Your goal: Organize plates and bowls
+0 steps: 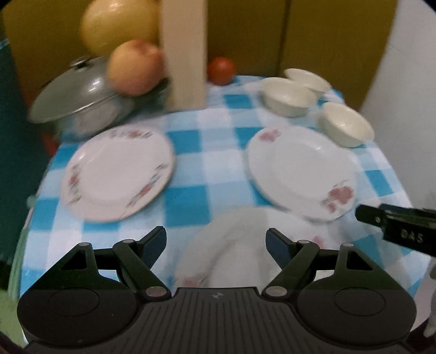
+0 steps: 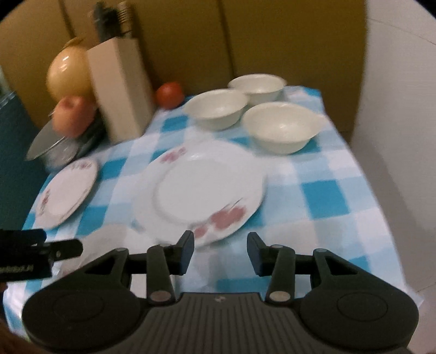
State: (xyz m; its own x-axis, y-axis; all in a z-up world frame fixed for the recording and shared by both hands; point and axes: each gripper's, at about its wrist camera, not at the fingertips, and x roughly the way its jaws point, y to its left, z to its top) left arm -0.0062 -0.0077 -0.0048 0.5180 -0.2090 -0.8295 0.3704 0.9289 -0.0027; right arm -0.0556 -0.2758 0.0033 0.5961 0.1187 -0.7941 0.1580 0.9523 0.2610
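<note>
Three white floral plates lie on a blue checked tablecloth (image 1: pixel 188 196). The left plate (image 1: pixel 118 171) and the right plate (image 1: pixel 301 170) lie flat; a third plate (image 1: pixel 234 247) lies under my open left gripper (image 1: pixel 216 243). Three white bowls (image 1: pixel 287 96) (image 1: pixel 309 79) (image 1: pixel 344 124) stand at the back right. In the right wrist view my open right gripper (image 2: pixel 220 253) hovers just in front of the big plate (image 2: pixel 200 190), with the bowls (image 2: pixel 216 107) (image 2: pixel 257 84) (image 2: pixel 282 126) behind it. The left plate (image 2: pixel 66 190) and the third plate (image 2: pixel 103 242) show there too.
A lidded metal pot (image 1: pixel 79 100), an apple (image 1: pixel 135 68), an onion (image 1: pixel 120 26), a beige knife block (image 1: pixel 185 54) and a tomato (image 1: pixel 220 70) stand at the back left. A yellow wall is behind. The table edge falls off at right (image 2: pixel 381 217).
</note>
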